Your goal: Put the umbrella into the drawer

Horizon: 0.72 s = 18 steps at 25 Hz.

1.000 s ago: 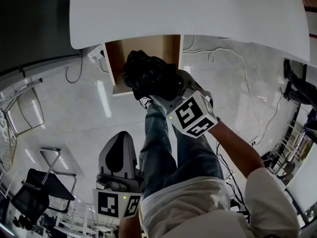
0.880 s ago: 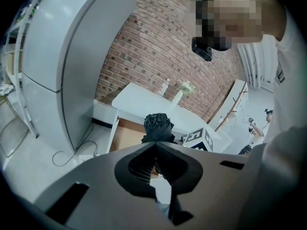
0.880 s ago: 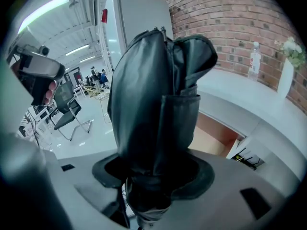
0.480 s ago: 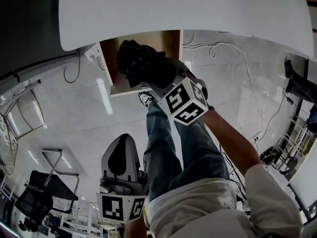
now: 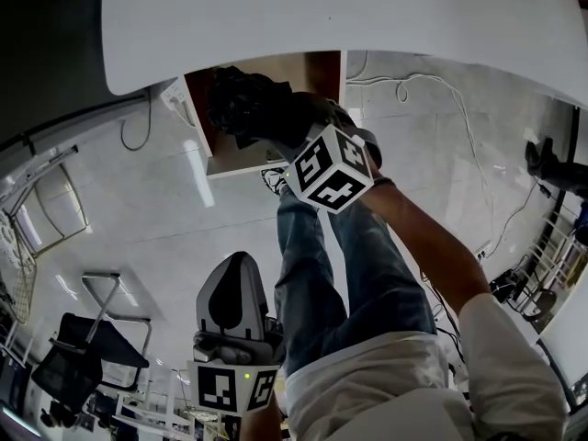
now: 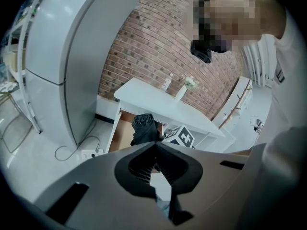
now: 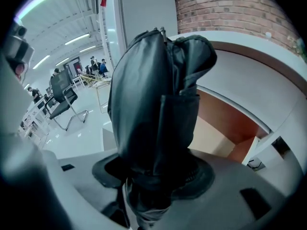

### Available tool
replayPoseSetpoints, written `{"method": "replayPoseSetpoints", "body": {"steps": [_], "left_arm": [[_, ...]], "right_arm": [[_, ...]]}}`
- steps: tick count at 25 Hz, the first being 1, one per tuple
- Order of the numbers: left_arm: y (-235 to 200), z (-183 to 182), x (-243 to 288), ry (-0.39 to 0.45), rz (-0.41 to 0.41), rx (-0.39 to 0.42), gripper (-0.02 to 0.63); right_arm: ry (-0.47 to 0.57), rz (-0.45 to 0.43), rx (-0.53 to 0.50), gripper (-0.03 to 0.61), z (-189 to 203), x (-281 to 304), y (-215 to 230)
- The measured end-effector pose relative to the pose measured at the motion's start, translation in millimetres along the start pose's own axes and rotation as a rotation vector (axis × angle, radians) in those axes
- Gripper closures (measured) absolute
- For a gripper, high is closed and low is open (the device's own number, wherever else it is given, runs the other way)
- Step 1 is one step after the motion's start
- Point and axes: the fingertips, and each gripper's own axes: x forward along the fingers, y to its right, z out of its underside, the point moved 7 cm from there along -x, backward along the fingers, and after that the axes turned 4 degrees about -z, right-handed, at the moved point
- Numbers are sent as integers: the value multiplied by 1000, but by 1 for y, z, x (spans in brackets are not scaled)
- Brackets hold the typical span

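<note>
A black folded umbrella (image 5: pixel 246 107) hangs over the open wooden drawer (image 5: pixel 317 70) under the white table (image 5: pixel 349 16). My right gripper (image 5: pixel 287 134) is shut on the umbrella's lower end, with its marker cube just behind. In the right gripper view the umbrella (image 7: pixel 156 99) fills the middle, clamped in the right gripper (image 7: pixel 152 178), and the drawer's brown inside (image 7: pixel 218 123) lies beyond it. My left gripper (image 5: pixel 231 288) stays low by my legs, shut and empty. From the left gripper (image 6: pixel 156 146) view the umbrella (image 6: pixel 144 128) is seen at the drawer (image 6: pixel 122 137).
A power strip (image 5: pixel 175 99) with a cable lies on the floor left of the drawer. More cables (image 5: pixel 450 118) run at the right. A black chair (image 5: pixel 78 352) stands at the lower left. A tall grey cabinet (image 6: pixel 72 56) stands left of the table. My jeans (image 5: pixel 340 265) are below.
My right gripper has carried the umbrella up and left, further over the drawer opening. The left gripper has stayed low.
</note>
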Motion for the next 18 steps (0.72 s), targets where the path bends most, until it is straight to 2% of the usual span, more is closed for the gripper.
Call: {"method": "replayPoseSetpoints", "body": {"steps": [12,18], "left_arm": [[7,8,5,-16,9,-11,595],[10,15,5,-17,-1,-22,595]], "right_arm": [[-63,-21,-30,327,6,36,7],[-109,-1,-53,327,11,54,12]]}}
